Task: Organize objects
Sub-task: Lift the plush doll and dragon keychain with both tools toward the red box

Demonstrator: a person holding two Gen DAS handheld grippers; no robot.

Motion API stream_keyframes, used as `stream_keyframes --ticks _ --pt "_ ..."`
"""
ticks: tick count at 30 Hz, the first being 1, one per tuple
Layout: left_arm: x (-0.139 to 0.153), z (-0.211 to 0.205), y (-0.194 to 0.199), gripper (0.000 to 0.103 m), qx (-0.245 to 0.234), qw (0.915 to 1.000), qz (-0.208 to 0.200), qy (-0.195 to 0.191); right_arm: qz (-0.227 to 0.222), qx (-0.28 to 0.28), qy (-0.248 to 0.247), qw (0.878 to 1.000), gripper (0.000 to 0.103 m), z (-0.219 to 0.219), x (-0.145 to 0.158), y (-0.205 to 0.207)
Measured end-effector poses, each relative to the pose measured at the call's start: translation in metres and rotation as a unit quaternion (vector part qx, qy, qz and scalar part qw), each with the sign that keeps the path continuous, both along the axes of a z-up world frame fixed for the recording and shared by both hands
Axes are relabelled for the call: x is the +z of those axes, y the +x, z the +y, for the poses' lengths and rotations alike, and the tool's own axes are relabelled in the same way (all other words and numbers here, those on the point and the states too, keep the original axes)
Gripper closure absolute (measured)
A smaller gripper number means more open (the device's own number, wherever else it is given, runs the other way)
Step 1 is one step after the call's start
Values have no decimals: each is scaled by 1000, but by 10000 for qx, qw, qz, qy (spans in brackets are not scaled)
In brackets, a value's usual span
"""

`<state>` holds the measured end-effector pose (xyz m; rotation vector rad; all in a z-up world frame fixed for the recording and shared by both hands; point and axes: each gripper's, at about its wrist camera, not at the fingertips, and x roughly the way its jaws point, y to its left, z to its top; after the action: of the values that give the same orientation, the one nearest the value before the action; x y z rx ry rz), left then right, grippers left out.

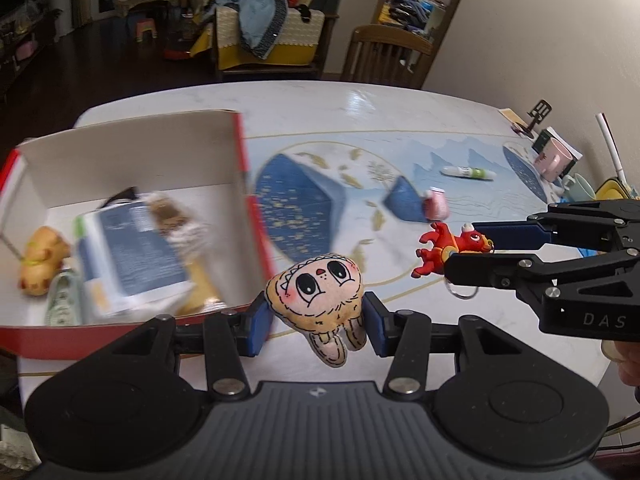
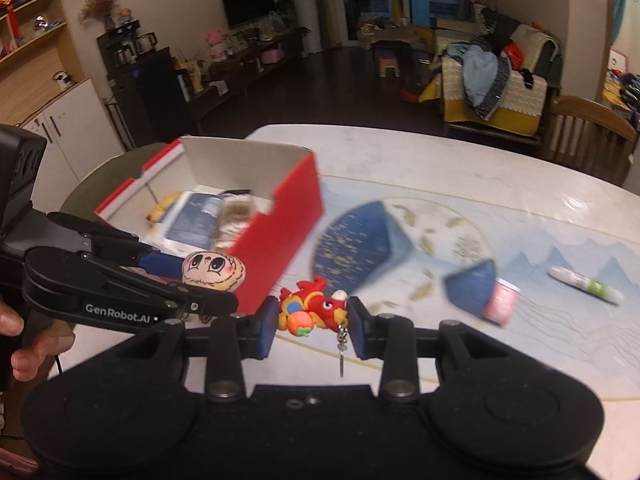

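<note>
We are working at a pale bench (image 2: 460, 160) in a dim living room, with a red box (image 2: 280, 216) sitting near its left edge. Our left gripper (image 1: 318, 312) is pinching a plush (image 1: 320, 296) between its jaws, held just beside the box's right wall. Our right gripper (image 2: 312, 316) is clamping a red toy (image 2: 316, 306), its keyring dangling. We judge we are carrying both to the box; next we need to move over its opening and release. A marker (image 2: 586, 285) and jar (image 2: 500, 300) are waiting toward the right edge.
</note>
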<state>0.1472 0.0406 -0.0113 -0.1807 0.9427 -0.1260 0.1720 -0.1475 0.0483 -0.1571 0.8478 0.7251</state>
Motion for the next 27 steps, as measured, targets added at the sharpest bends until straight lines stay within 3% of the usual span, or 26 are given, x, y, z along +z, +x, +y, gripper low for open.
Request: stream_keyframes --ticks 11,16,20,27 --pt "11 78 -27 55 267 9994 -119 170 -185 258 46 9995 84 83 10 -3" --pt "14 108 -31 55 386 9986 -175 307 -138 177 94 9997 84 97 15 8" --pt "11 130 -27 55 500 9972 -195 527 -78 203 -200 9996 84 103 0 6" --pt "0 156 -17 55 687 9961 -77 551 258 38 -547 9982 80 97 -42 5"
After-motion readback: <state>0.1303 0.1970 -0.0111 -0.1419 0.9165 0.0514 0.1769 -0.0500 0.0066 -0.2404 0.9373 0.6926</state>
